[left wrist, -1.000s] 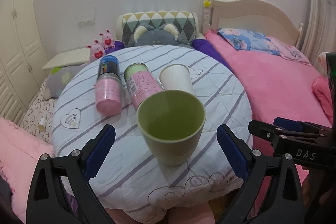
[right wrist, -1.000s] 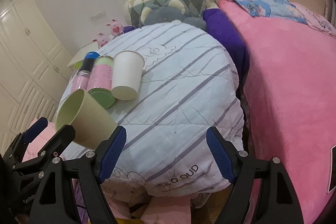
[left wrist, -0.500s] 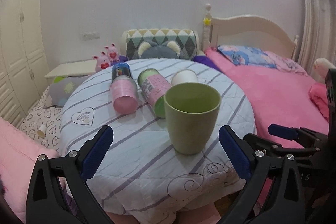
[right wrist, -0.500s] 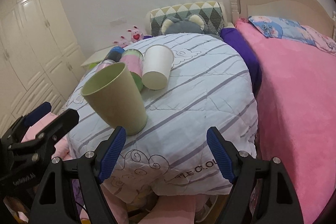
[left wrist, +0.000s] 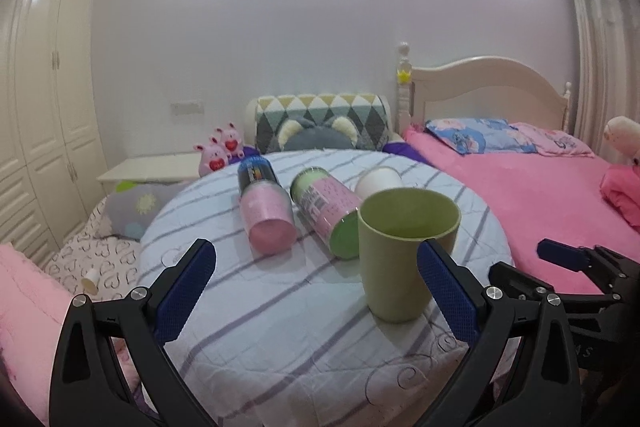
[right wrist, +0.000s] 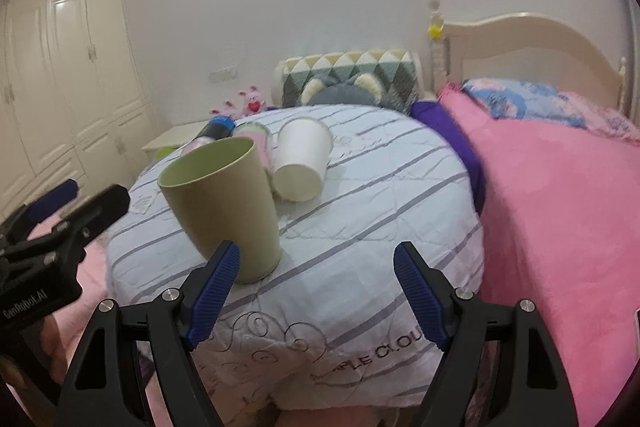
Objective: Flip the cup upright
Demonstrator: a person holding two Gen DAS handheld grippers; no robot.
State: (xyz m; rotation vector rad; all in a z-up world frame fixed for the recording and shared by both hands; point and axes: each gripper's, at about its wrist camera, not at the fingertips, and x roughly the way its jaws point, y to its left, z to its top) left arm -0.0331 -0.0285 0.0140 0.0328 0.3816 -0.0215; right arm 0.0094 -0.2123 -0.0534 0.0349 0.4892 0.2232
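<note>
Round surface (left wrist: 256, 311) under a striped quilt, with the pink bed (right wrist: 560, 211) to its right. Over the past second both viewpoints have drawn back and levelled out: a second ago the left wrist view looked down into the green cup, whereas it now shows the cup from the side, at a greater remove.

Green cup (left wrist: 404, 255): upright near the front edge of the surface, mouth up, base flat on the quilt. A second ago it appeared tipped in the right wrist view; it now stands unaided, touching neither gripper.

Behind it, three items lie on their sides: a white cup (right wrist: 302, 159), a pink-and-green can (left wrist: 326, 213) and a pink can with a dark cap (left wrist: 264, 211). None has shifted over the interval.

Left gripper (left wrist: 316, 293): jaws spread wide and empty; the cup sits ahead of the right-hand jaw, apart from it. Right gripper (right wrist: 316, 291): jaws likewise spread and empty, with the cup ahead of its left-hand jaw.

Judgement: the flip of the green cup appears complete and the release clean. The soft quilt is an uneven footing, so a nudge during withdrawal could topple the cup. Whether the white cup is also meant to be righted cannot be told.
</note>
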